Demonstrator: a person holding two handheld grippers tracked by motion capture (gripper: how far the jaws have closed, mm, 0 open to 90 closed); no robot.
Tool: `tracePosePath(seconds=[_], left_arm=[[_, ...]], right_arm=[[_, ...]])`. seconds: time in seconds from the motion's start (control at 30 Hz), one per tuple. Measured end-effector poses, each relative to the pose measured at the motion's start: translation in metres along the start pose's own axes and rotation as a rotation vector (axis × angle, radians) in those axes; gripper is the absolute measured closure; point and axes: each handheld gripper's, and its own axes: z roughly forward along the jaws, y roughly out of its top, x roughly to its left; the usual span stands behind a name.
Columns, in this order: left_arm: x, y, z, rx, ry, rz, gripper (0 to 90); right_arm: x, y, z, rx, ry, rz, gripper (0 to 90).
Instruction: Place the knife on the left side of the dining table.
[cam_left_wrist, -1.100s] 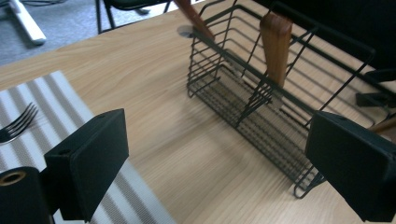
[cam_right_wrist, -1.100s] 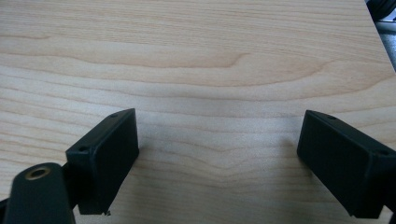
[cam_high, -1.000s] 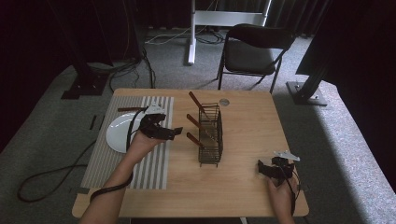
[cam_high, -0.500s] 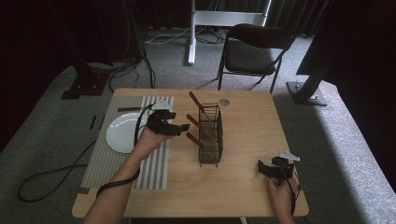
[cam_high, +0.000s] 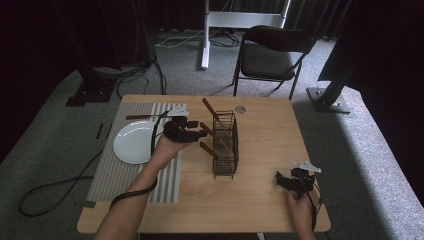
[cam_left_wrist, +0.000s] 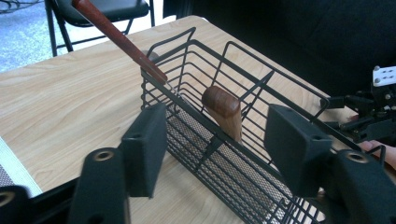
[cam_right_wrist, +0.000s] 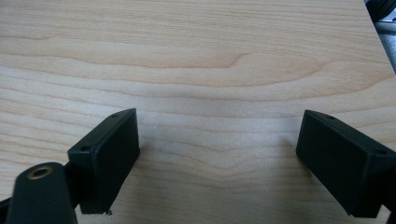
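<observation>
Wooden-handled utensil (cam_left_wrist: 223, 108) – handle tilted up over wire basket (cam_left_wrist: 243, 154) rim, left gripper (cam_left_wrist: 219, 149) jaws wide, right gripper (cam_right_wrist: 217, 158) jaws wide

the high view looks forward and down from above the person's side, taking in the whole surface (cam_high: 260, 200) from afar. the left gripper view sits close to the wire basket (cam_left_wrist: 224, 154), facing across it. the right gripper view looks closely down at bare wood. basket and surface appear in both the high and left views.

Black left gripper (cam_high: 192, 134), rectangular jaws, trailing black cable, bare forearms
</observation>
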Motion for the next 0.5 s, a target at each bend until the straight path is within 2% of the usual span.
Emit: tracePosePath(seconds=[0.03,0.17,0.2,0.27,0.5], left_arm=[[-0.0001,0.0002,0.0011,-0.004,-0.003,-0.009,42.2],[-0.0005,-0.0004,0.0028,-0.022,-0.008,0.0,52.7],[0.0002,-0.0006,0.0036,-0.02,-0.024,-0.006,52.9],[0.0,-0.001,0.0046,-0.014,-0.019,-0.005,57.9],[-0.0005,-0.0016,0.0049,-0.026,-0.049,-0.012,70.1]], right_arm=[[0.0,0.0,0.0,0.0,0.0,0.0,12.6],[0.0,0.0,0.0,0.0,0.0,0.0,12.6],[0.0,0.0,0.0,0.0,0.0,0.0,12.6],[0.0,0.0,0.0,0.0,0.0,0.0,12.6],[0.0,0.0,0.0,0.0,0.0,0.0,12.6]])
